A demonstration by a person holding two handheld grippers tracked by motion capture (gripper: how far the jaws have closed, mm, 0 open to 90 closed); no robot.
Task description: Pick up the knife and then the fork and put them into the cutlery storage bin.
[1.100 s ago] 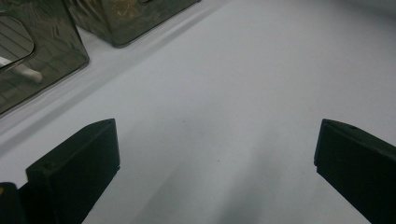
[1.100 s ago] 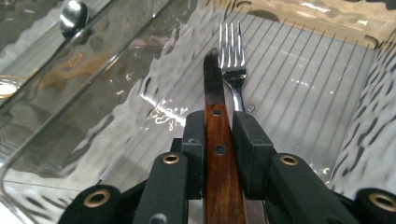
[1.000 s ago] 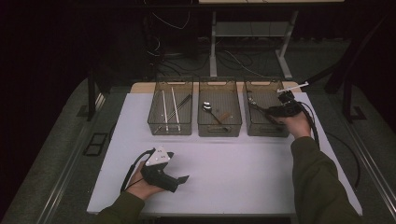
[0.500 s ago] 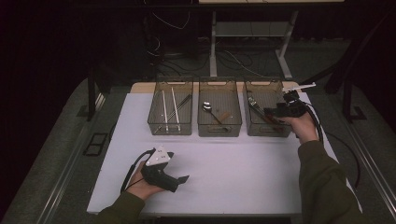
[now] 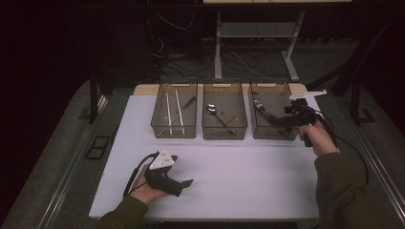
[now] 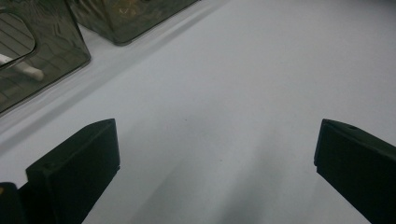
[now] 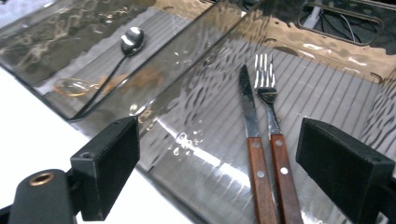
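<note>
Three smoky clear bins stand in a row at the back of the white table (image 5: pixel 248 176). In the right bin (image 5: pixel 267 133) (image 7: pixel 327 88) a wooden-handled knife (image 7: pixel 247 107) and fork (image 7: pixel 267 88) lie side by side. My right gripper (image 5: pixel 284 120) (image 7: pixel 219 140) hovers at that bin's right side, pointing into it. Its jaws have just been opening and stand open, with nothing between them. My left gripper (image 5: pixel 187 182) (image 6: pixel 217 140) rests low at the front left, open over bare table.
The middle bin (image 5: pixel 224 133) holds a metal spoon (image 5: pixel 211 110) (image 7: pixel 131 39) and an amber one (image 7: pixel 74 86). The left bin (image 5: pixel 174 131) (image 6: pixel 42 60) holds white sticks and a dark one. Cables trail from both grippers.
My right hand has drawn a little to the right, from over the right bin toward its right side. The left hand has not moved.
</note>
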